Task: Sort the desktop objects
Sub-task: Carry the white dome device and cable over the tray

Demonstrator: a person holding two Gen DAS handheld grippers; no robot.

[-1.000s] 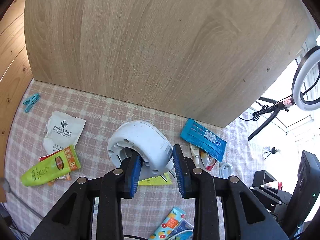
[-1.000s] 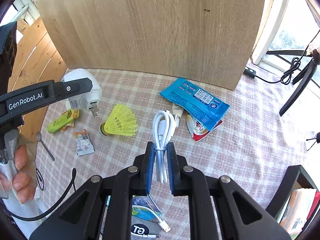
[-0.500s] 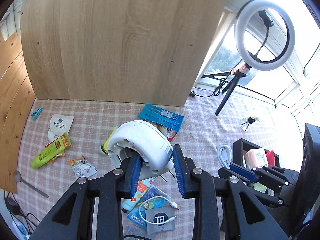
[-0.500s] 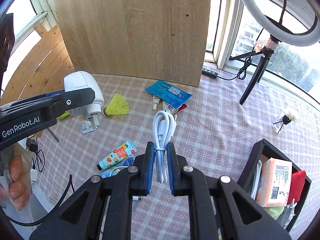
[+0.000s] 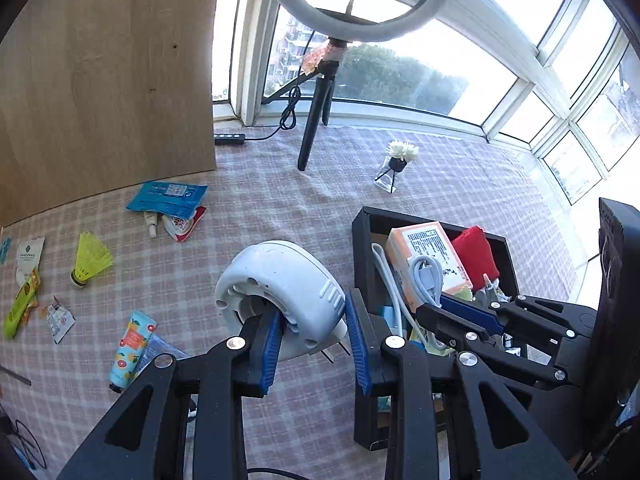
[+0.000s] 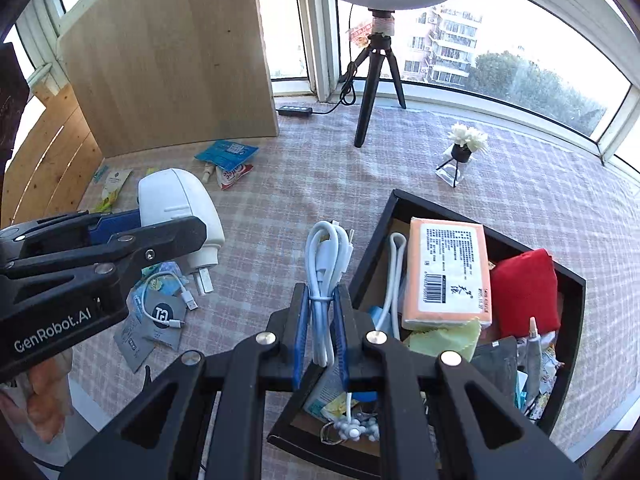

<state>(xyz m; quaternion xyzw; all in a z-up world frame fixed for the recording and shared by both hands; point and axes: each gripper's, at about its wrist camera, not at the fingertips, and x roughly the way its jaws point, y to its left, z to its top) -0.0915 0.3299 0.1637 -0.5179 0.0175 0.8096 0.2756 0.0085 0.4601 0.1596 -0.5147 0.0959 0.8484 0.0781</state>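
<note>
Right wrist view: coiled white cable (image 6: 326, 264) clamped between right tongs (image 6: 320, 344).

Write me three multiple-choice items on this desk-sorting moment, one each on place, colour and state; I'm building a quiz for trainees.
1. Where is the orange box?
A. inside the black bin
B. on the checked cloth beside the shuttlecock
C. in the left claw

2. What colour is the shuttlecock?
A. red
B. yellow
C. white

3. What does the right claw hold?
A. nothing, its jaws stand open
B. a tube
C. a bundled white cable

Answers: 1 A, the box lies among the bin's contents; 2 B, its skirt is bright yellow; 3 C, the blue pads press the cable bundle from both sides.
</note>
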